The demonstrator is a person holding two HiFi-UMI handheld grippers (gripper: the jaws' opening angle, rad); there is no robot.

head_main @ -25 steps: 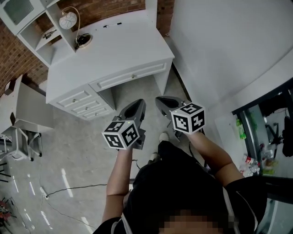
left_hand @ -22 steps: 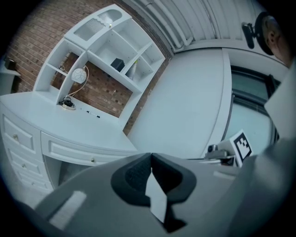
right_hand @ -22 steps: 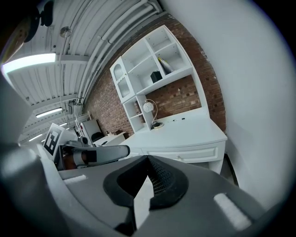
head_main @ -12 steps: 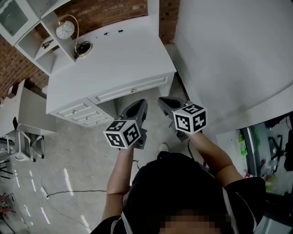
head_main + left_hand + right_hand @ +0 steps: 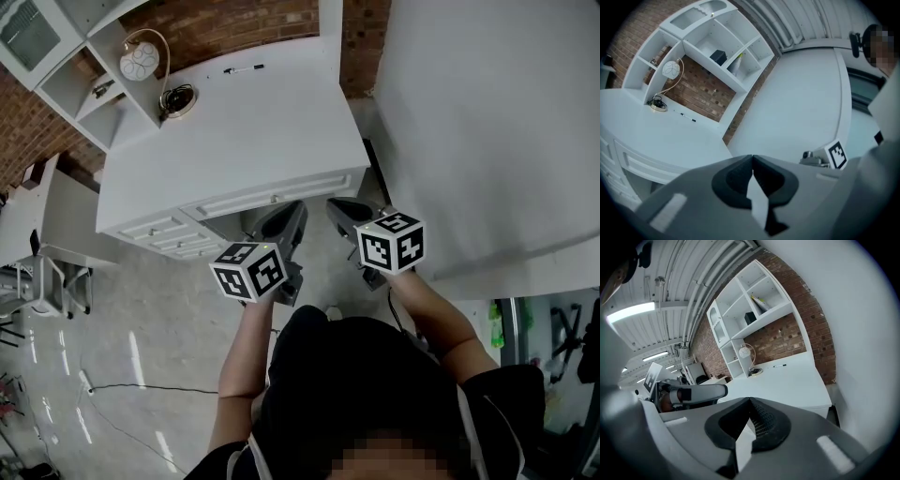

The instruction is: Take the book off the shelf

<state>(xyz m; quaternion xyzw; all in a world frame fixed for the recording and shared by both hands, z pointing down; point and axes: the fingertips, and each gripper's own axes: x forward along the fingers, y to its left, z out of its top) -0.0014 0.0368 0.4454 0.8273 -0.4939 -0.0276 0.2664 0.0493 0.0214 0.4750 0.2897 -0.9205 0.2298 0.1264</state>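
High on the white shelf unit (image 5: pixel 701 42) over the desk, a thin yellow-green book (image 5: pixel 736 63) leans in a compartment, next to a dark boxy object (image 5: pixel 718 57). The right gripper view shows the same book (image 5: pixel 759 302) and dark object (image 5: pixel 750 317). My left gripper (image 5: pixel 292 210) and right gripper (image 5: pixel 336 207) hang side by side at the front edge of the white desk (image 5: pixel 244 131), far below the shelf. Both are shut and hold nothing, as the left gripper (image 5: pixel 752 159) and right gripper (image 5: pixel 750 401) show in their own views.
A round-shaded lamp (image 5: pixel 139 61) and a pen (image 5: pixel 242 69) sit at the back of the desk. Drawers (image 5: pixel 159 230) are at the desk's left front. A white curved wall (image 5: pixel 487 122) rises on the right. A grey table and chair (image 5: pixel 47 244) stand left; a cable (image 5: pixel 122 386) crosses the floor.
The desk has slid lower and nearer in the head view, and both grippers now reach its front edge. Both stay shut and empty.
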